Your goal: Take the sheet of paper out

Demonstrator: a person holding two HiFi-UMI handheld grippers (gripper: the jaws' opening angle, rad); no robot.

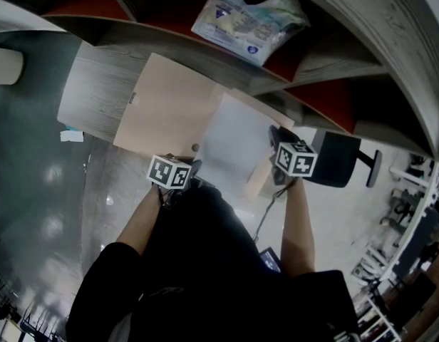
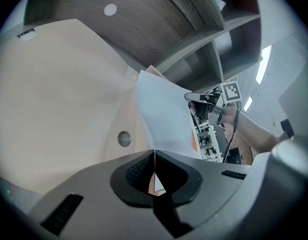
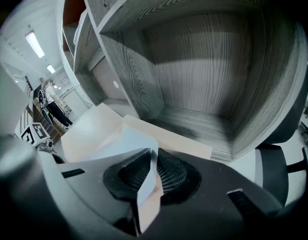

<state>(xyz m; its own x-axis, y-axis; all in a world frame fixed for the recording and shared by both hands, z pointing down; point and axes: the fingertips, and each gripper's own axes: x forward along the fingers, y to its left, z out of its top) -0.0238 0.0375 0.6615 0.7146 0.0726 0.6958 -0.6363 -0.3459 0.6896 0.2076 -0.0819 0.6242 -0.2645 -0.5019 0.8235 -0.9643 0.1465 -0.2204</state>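
**A:** In the head view, where is the sheet of paper (image 1: 234, 144) lying?

**B:** It is lying on the open beige folder (image 1: 169, 109) on the grey bench (image 1: 91, 91), between the two claws. The left claw (image 1: 194, 167) is sitting at its near corner and the right claw (image 1: 276, 135) at its right edge. Its long axis is pointing away from the person, toward the shelf (image 1: 326, 63).

**A:** What is the left gripper view showing?

**B:** The left claw (image 2: 154, 155) is pinching shut on the folder's (image 2: 59, 99) thin near edge. The sheet (image 2: 161, 119) is stretching straight ahead of it, and the folder is spreading out to its left.

**A:** And the right gripper view?

**B:** The right claw (image 3: 153, 158) is gripping the sheet (image 3: 126, 143), whose white edge is standing between the pads and bending there. The rest is running off to the claw's left, over the folder (image 3: 186, 143). A shelf compartment is opening just beyond.
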